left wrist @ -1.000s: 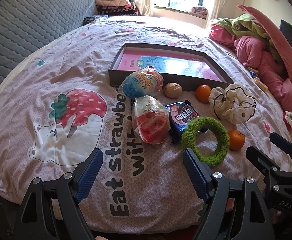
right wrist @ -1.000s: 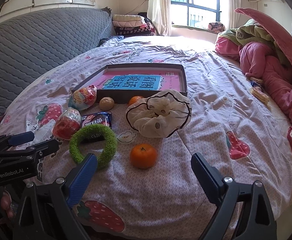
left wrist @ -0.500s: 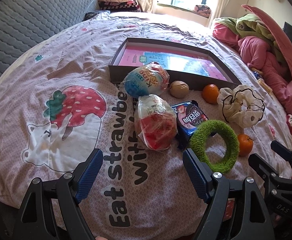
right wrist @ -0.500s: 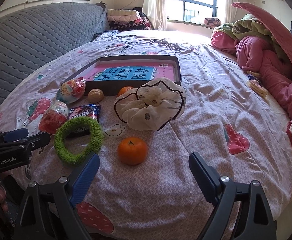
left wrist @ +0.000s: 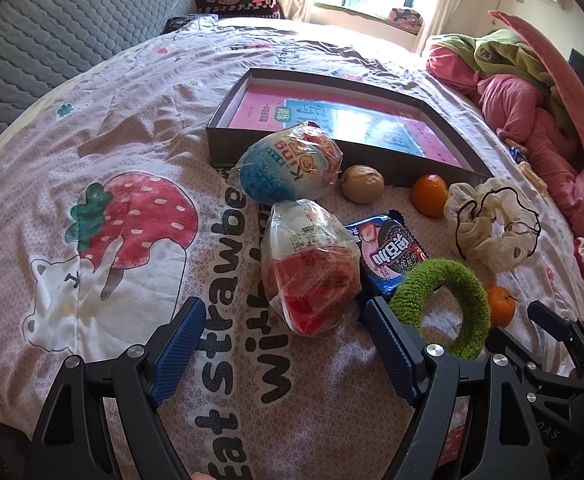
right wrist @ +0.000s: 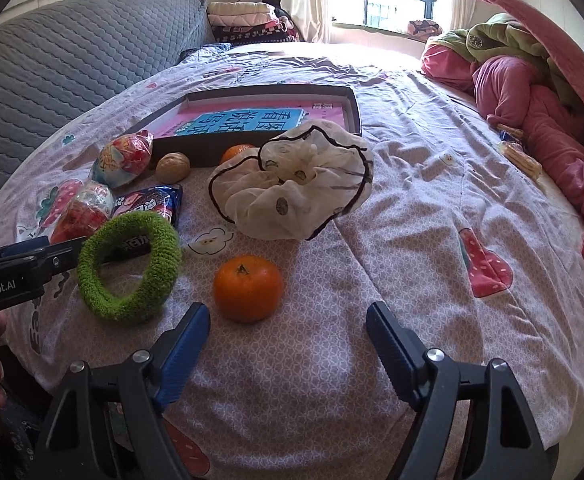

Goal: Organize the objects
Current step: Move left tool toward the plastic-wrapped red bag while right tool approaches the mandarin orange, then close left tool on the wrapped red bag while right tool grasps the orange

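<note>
On the bed lie a red wrapped egg toy, a blue wrapped egg toy, a walnut, a snack packet, a green fuzzy ring, two oranges and a white scrunchie. A dark shallow box lies behind them. My left gripper is open, just short of the red egg toy. My right gripper is open, just short of the near orange.
A grey quilted headboard runs along the left. Pink and green bedding is piled at the right. Folded blankets sit by the window. The left gripper shows at the left edge of the right wrist view.
Both grippers have moved forward toward the objects: the left toward the red egg toy, the right toward the near orange. Jaws stayed open.
</note>
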`<action>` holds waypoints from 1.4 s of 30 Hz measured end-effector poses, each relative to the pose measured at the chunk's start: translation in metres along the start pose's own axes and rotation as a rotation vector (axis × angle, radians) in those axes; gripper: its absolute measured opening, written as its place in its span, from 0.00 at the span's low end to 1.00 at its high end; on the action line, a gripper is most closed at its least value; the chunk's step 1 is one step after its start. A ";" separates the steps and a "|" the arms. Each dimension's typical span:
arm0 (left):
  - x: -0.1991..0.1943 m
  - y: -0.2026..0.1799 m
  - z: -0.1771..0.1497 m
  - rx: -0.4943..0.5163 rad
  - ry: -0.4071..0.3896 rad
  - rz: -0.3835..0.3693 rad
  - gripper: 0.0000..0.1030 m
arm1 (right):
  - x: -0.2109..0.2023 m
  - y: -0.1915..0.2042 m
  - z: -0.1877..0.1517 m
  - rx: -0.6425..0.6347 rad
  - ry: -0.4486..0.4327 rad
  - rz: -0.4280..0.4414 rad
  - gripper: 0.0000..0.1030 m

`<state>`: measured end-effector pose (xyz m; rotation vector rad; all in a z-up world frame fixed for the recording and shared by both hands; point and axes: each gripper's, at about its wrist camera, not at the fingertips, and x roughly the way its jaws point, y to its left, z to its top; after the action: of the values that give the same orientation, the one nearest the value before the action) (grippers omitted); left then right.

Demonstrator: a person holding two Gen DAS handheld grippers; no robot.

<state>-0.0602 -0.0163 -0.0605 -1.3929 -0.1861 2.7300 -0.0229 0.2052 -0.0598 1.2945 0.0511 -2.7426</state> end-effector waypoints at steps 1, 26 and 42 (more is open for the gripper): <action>0.002 0.001 0.001 -0.007 0.003 -0.001 0.80 | 0.001 0.000 0.000 0.001 -0.001 0.000 0.78; 0.025 0.007 0.023 -0.068 0.014 -0.007 0.80 | 0.020 0.015 0.010 -0.052 -0.015 0.022 0.56; 0.041 0.008 0.027 -0.049 -0.008 0.000 0.80 | 0.022 0.019 0.008 -0.081 -0.043 0.045 0.42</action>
<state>-0.1060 -0.0210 -0.0787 -1.3948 -0.2555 2.7495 -0.0410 0.1835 -0.0718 1.2014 0.1259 -2.6995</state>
